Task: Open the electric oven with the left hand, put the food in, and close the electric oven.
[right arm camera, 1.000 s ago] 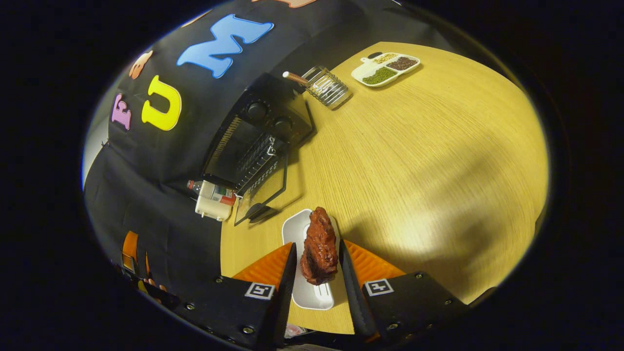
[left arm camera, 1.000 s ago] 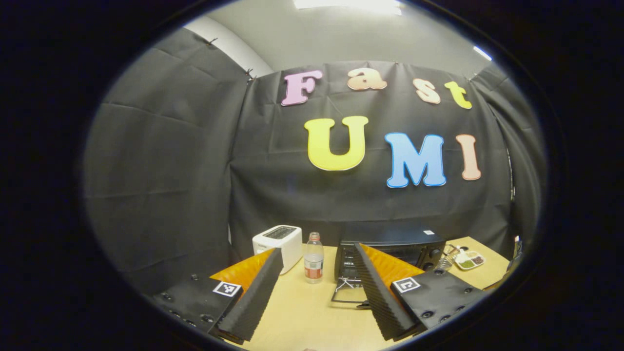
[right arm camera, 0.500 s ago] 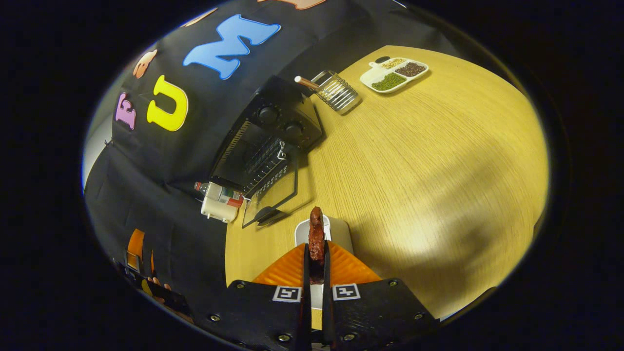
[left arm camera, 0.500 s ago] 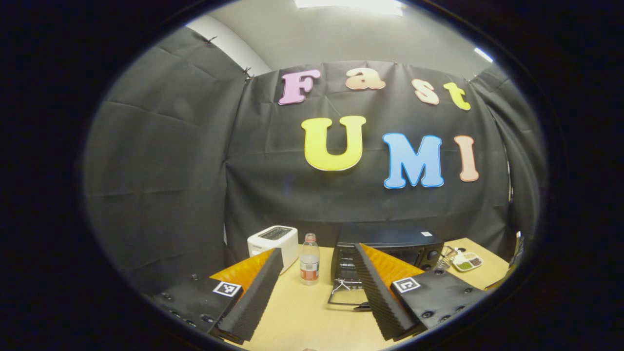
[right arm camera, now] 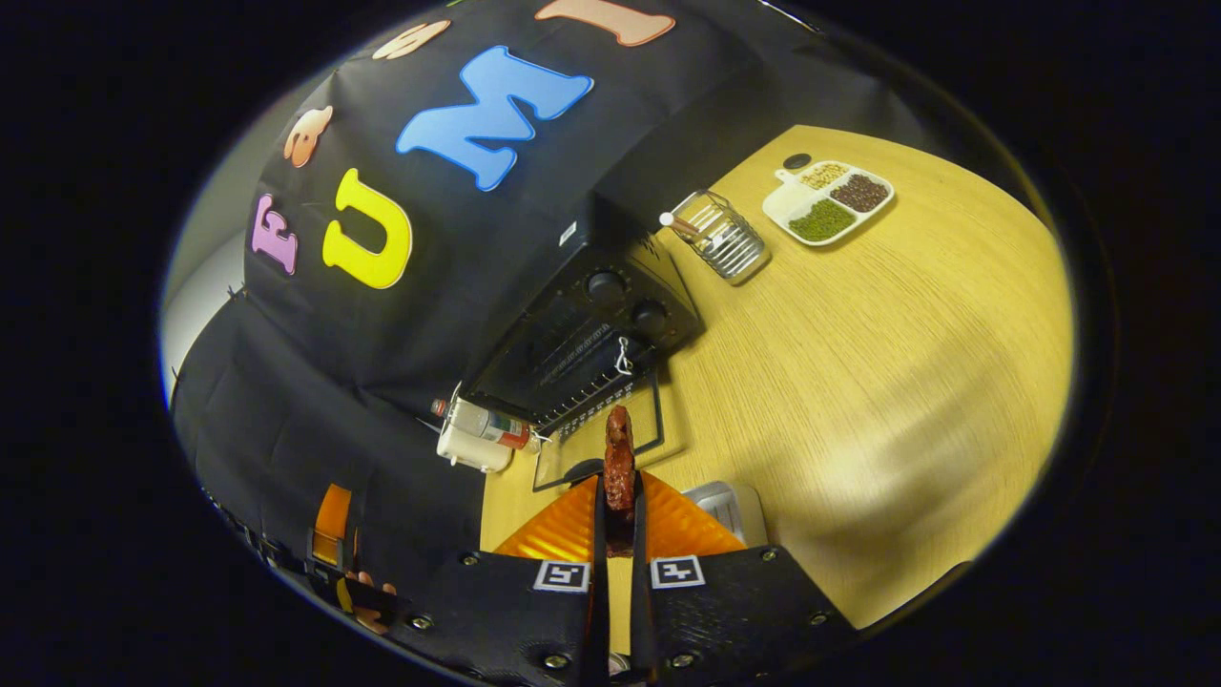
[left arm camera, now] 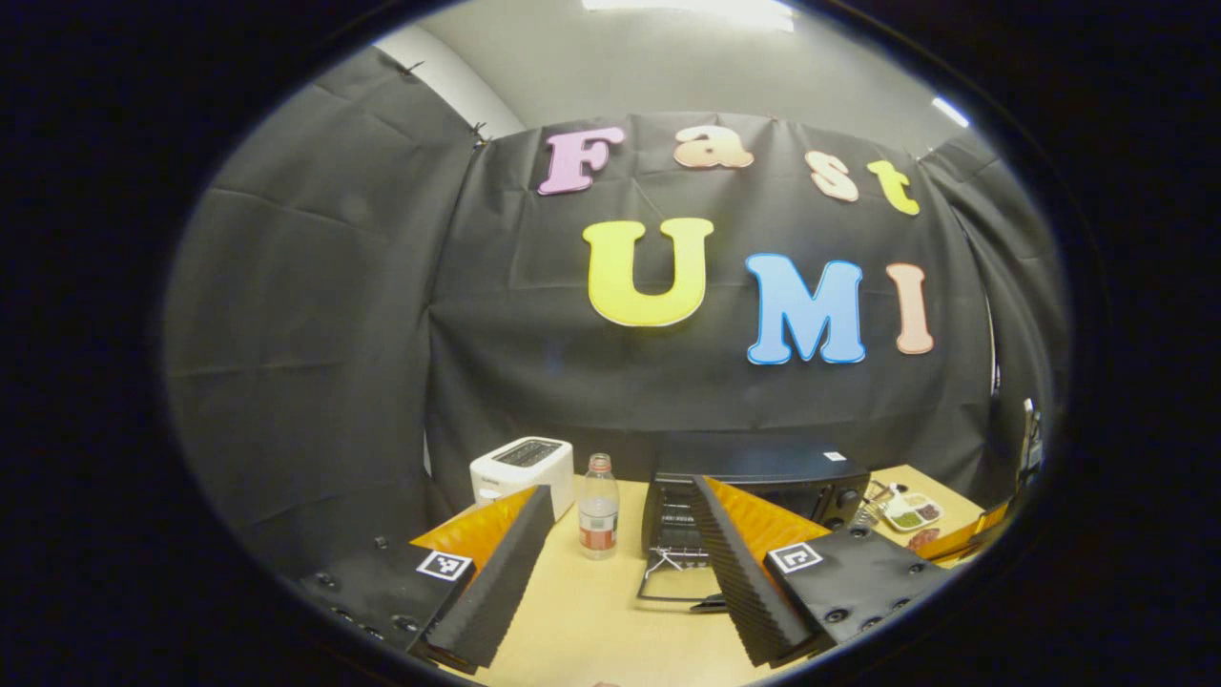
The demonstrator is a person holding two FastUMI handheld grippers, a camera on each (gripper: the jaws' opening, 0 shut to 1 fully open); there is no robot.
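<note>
In the left gripper view, my left tool [left arm camera: 615,563] is spread wide and holds nothing, above the wooden worktop [left arm camera: 591,620]. The electric oven [left arm camera: 758,487] sits at about 5 o'clock with its glass door [left arm camera: 672,584] dropped open. A water bottle [left arm camera: 598,506] stands just beside it, and a white toaster [left arm camera: 520,468] beyond that.

In the right gripper view, my right tool [right arm camera: 618,534] is clamped tight on a reddish-brown piece of meat [right arm camera: 618,458], both fingers pressing it, raised above a white tray [right arm camera: 730,501] at 6 o'clock. The oven's open door lies just ahead. A wire rack [right arm camera: 720,239] and a divided dish [right arm camera: 828,196] sit at 1 o'clock.
</note>
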